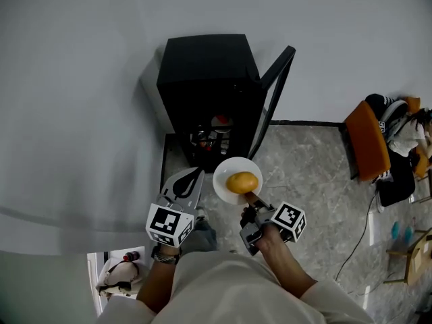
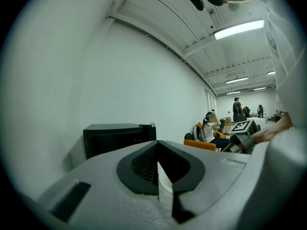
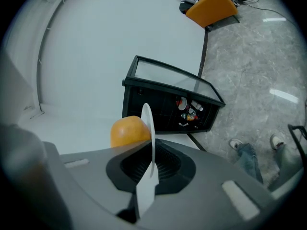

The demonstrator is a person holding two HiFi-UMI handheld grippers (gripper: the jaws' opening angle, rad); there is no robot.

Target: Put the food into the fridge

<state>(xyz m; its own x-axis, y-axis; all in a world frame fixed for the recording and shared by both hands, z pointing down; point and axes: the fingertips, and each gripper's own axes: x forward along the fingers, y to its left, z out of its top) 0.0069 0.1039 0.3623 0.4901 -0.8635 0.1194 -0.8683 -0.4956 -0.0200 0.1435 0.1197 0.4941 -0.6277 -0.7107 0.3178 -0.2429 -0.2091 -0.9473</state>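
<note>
A small black fridge (image 1: pixel 206 79) stands on the floor against the white wall, its door (image 1: pixel 275 90) swung open to the right. Jars and packets (image 1: pixel 214 132) show on its lower shelf. My right gripper (image 1: pixel 250 199) is shut on the rim of a white plate (image 1: pixel 226 171) that carries a round orange fruit (image 1: pixel 241 181), held in front of the fridge's opening. In the right gripper view the plate (image 3: pixel 147 123) stands edge-on between the jaws, with the fruit (image 3: pixel 127 131) to its left and the fridge (image 3: pixel 158 104) beyond. My left gripper (image 1: pixel 184 183) is shut, empty, left of the plate.
An orange chair (image 1: pixel 368 140) with bags and clothes stands at the right, and a cable (image 1: pixel 358 241) runs over the marble floor. A glass-topped stand (image 1: pixel 108 272) shows at the lower left. In the left gripper view, people (image 2: pixel 237 110) stand far back in the room.
</note>
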